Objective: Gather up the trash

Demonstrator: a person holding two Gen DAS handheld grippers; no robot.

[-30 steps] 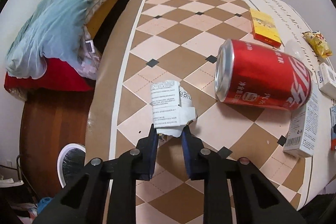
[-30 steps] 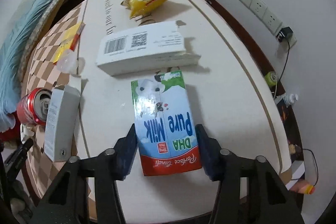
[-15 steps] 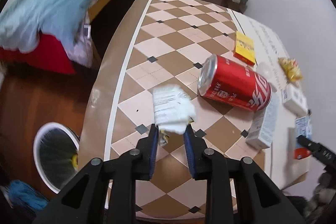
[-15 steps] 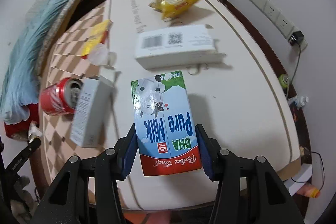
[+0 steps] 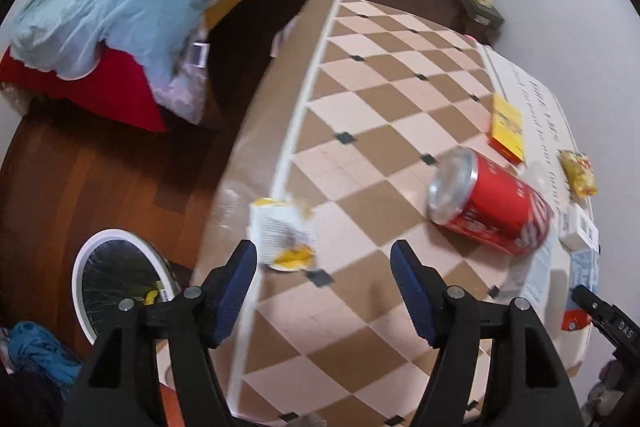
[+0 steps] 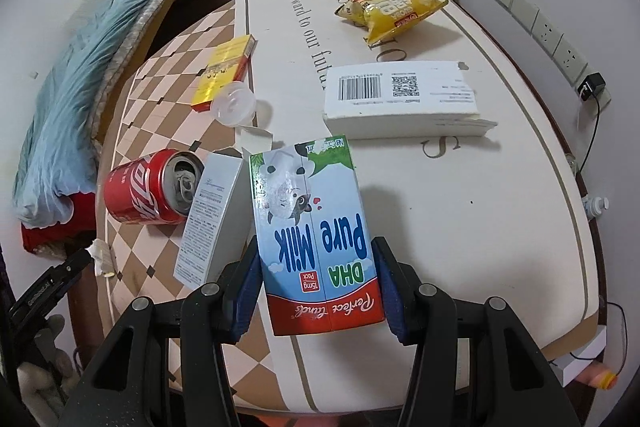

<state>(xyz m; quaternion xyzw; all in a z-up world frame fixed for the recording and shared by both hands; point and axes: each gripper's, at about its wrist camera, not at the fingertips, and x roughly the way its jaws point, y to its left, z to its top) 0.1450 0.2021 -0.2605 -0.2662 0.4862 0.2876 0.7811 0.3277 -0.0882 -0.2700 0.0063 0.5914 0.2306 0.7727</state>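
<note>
Left gripper (image 5: 323, 269) jaws spread wide, empty; crumpled paper (image 5: 285, 235) just ahead near the table (image 5: 360, 327) edge, bin (image 5: 120, 287) below. Right gripper (image 6: 316, 291) clamps the milk carton (image 6: 316, 243) beside the red can (image 6: 150, 189).

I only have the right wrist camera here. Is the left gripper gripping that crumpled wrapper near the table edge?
Observer: No. The left gripper is open, fingers wide apart. The crumpled wrapper is beyond the fingertips, not between them.
Operator: Is there a bin anywhere near it?
Observer: Yes. A white-rimmed bin with a dark liner stands below the edge of the table, to the gripper's left.
Operator: Anything in it?
Observer: Something yellow shows inside, too blurred to identify.
</note>
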